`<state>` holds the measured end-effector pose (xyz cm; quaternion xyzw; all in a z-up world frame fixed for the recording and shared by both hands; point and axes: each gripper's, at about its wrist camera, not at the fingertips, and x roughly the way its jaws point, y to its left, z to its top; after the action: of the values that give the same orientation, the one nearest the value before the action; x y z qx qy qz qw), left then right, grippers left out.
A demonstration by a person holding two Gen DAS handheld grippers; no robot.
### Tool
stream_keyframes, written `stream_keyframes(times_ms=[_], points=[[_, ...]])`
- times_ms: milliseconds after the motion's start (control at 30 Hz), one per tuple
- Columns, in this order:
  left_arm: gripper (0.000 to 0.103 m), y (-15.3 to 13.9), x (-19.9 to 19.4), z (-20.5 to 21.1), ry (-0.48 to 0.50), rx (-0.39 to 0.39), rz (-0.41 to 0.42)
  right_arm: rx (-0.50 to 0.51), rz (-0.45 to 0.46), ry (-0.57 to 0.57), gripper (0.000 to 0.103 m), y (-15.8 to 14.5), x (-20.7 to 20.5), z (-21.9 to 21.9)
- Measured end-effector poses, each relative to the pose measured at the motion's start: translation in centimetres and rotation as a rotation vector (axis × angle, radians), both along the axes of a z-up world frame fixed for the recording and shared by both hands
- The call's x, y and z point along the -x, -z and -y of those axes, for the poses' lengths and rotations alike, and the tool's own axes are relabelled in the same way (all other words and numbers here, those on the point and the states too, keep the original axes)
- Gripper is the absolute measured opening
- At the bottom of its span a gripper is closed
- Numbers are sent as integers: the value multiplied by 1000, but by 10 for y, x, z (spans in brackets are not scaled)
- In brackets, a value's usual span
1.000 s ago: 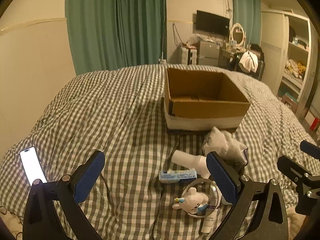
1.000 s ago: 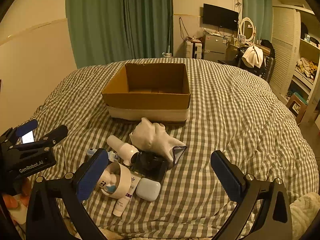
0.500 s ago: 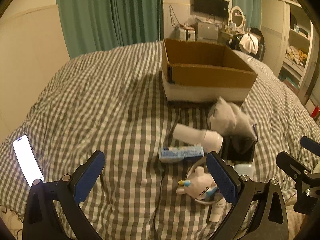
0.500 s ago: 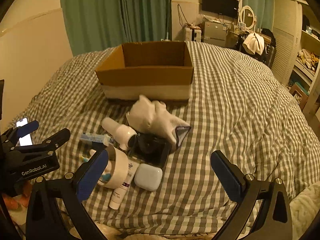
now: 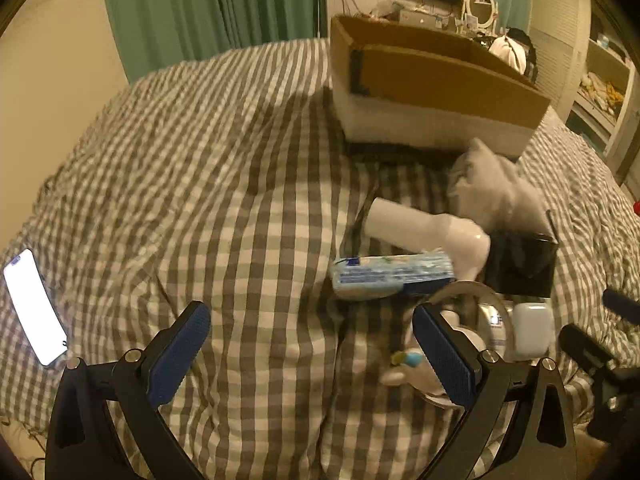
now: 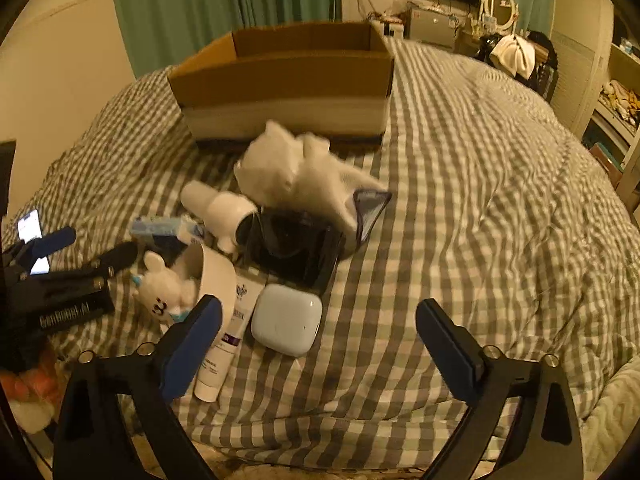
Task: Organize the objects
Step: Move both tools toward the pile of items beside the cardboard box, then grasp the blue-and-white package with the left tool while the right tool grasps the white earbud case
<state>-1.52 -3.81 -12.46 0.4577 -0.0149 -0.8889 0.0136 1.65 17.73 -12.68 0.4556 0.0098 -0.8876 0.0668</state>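
**Both grippers hovering over the pile, nothing picked yet**

The clutter is lying in a tight pile on the checked bed — a white earbud case [image 6: 286,319], cream tube [image 6: 222,347], plush toy [image 6: 164,290], hair dryer [image 6: 222,207] and blue pack [image 5: 394,275] — just in front of the open cardboard box [image 6: 288,80]. The right gripper [image 6: 319,343] and left gripper [image 5: 310,354] are both hanging empty, fingers spread wide. Starting with the earbud case looks wisest: it is lying outermost, so closing squarely across its sides avoids disturbing its neighbours.

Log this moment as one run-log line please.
left claw: open, empty | right claw: open, empty | cardboard box: nothing visible inside | clutter on bed
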Motion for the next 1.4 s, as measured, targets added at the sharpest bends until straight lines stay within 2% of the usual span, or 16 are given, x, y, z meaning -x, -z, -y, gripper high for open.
stream_keyframes(times_ms=[100,200,367,567,733,800,933,1000,1033,1133,1200,1300,1400], points=[[103,7,7,2,19,-9,15,-7,36,-6,86,16,7,4],[103,15,14,-2,58,20,26,-3,85,-17,79,32,16,7],[103,26,26,-12,155,32,13,-9,120,-24,79,48,27,9],[103,29,44,-13,238,-36,-22,-55,135,-40,78,55,35,18],[103,26,51,-18,323,-28,-16,-59,118,-70,60,51,28,25],[103,26,56,-17,346,-16,-20,-60,108,-82,50,49,25,28],[103,33,67,-13,379,-25,-19,-28,93,-73,45,45,22,23],[99,32,64,-16,414,-44,-8,-1,87,-63,38,41,21,18],[93,31,61,-15,433,-59,1,8,82,-59,36,39,19,17],[65,27,51,-18,471,-80,39,47,82,-51,33,35,18,11],[62,26,43,-20,490,-86,65,52,81,-54,30,33,18,12],[60,18,32,-27,505,-33,55,37,70,-69,26,26,14,16],[59,5,23,-23,469,-34,67,41,53,-78,24,18,12,18]])
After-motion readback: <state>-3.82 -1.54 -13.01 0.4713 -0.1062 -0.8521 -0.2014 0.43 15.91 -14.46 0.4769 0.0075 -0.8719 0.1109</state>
